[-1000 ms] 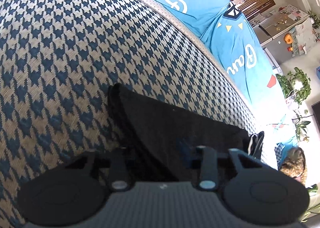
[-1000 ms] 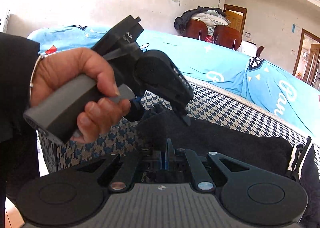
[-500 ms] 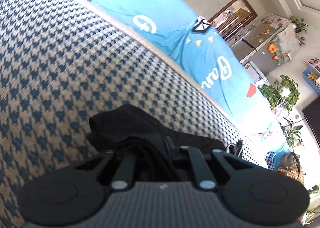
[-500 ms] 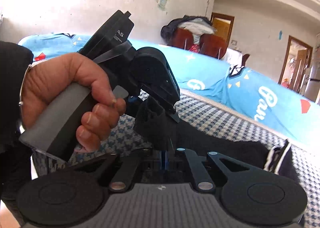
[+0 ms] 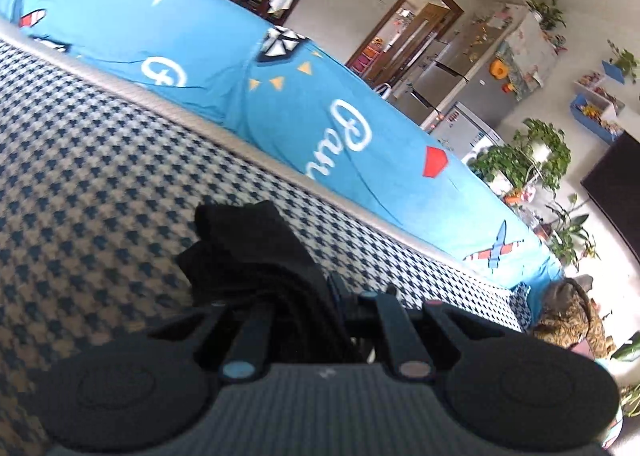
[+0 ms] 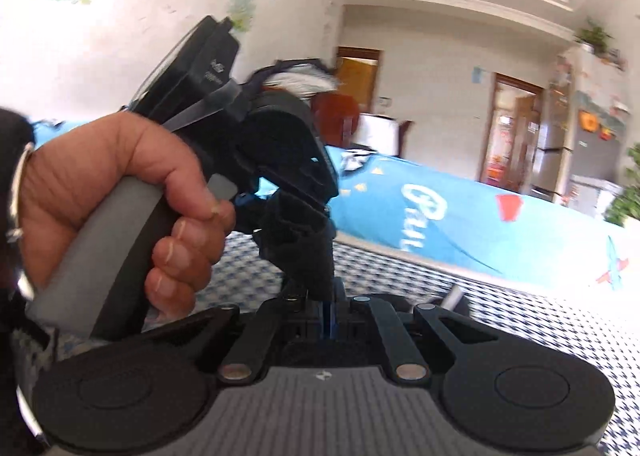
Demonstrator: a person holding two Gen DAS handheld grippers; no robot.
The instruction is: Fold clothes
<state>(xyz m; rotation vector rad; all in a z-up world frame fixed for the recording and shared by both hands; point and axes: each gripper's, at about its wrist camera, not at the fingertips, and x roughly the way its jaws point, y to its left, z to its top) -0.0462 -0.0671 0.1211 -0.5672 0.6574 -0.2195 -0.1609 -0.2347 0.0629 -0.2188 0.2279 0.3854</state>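
While both grippers sit close together above the houndstooth surface [image 5: 100, 184], we see the left gripper [image 5: 316, 296] with its fingers clamped on a bunched fold of the black garment [image 5: 256, 252]. The cloth rises in a crumpled ridge ahead of the fingers, its free end hanging over the blue-and-cream check, well in from the pale far edge of that surface.

In the right wrist view, the right gripper [image 6: 326, 306] has its fingers drawn together on the same black garment [image 6: 308, 264], which stands up as a dark bundle between the two tools. Just beyond it the left gripper [image 6: 296, 212] appears side-on, with the left hand [image 6: 116, 204] wrapped round its grey handle and a dark sleeve [image 6: 12, 136] at the wrist. The two grippers nearly touch, the cloth pinched in both.

Past the far edge of the checked surface lies a bright blue cover [image 5: 248, 108] with white lettering and small printed shapes. Further back we make out a wooden doorway [image 5: 404, 28], a steel fridge [image 5: 460, 92] and leafy potted plants [image 5: 524, 160]. The right view is blurred, so finer detail of the cloth is unclear.
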